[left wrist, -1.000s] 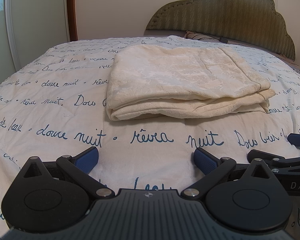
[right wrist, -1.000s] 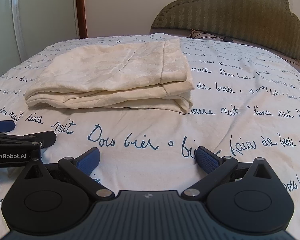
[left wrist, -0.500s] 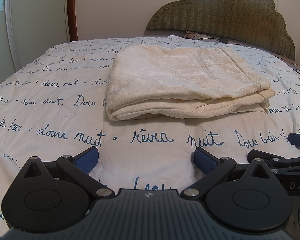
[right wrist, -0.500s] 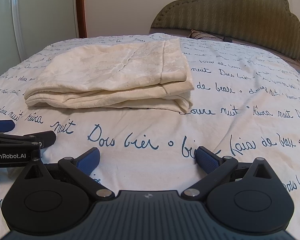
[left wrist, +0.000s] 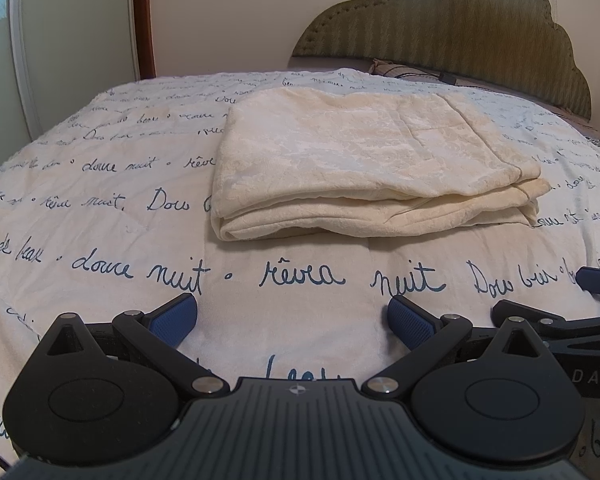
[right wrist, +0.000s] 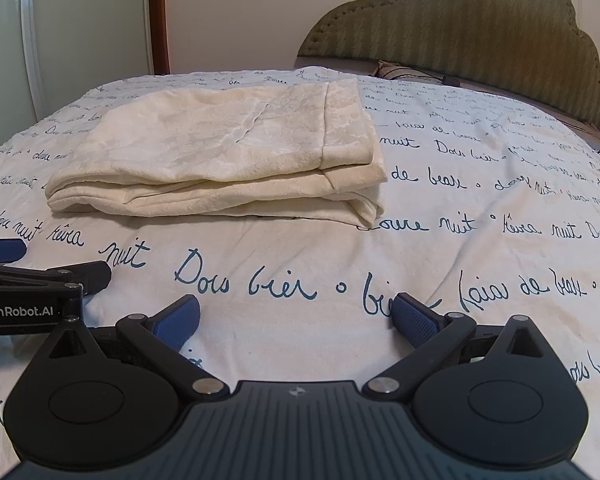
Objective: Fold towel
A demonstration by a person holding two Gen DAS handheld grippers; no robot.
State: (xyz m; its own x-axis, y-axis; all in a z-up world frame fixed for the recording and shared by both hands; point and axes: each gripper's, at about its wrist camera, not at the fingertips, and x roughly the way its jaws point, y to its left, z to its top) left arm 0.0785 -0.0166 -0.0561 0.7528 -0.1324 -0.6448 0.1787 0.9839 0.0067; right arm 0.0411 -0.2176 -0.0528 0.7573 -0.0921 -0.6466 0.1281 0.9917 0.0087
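Observation:
A cream towel (left wrist: 364, 160) lies folded in several layers on the bed, its stacked edges facing me. In the right wrist view the same towel (right wrist: 228, 152) sits to the upper left. My left gripper (left wrist: 292, 320) is open, low over the bedspread, well short of the towel's near edge, nothing between its blue pads. My right gripper (right wrist: 296, 318) is likewise open and empty, beside the left one and nearer the towel's right corner. Each gripper's side shows at the edge of the other's view.
A white bedspread (left wrist: 100, 208) with blue handwritten script covers the bed. An olive padded headboard (left wrist: 460, 28) rises at the back right, with a pillow edge (left wrist: 396, 68) below it. A white wardrobe door (left wrist: 72, 40) and wooden frame stand at the left.

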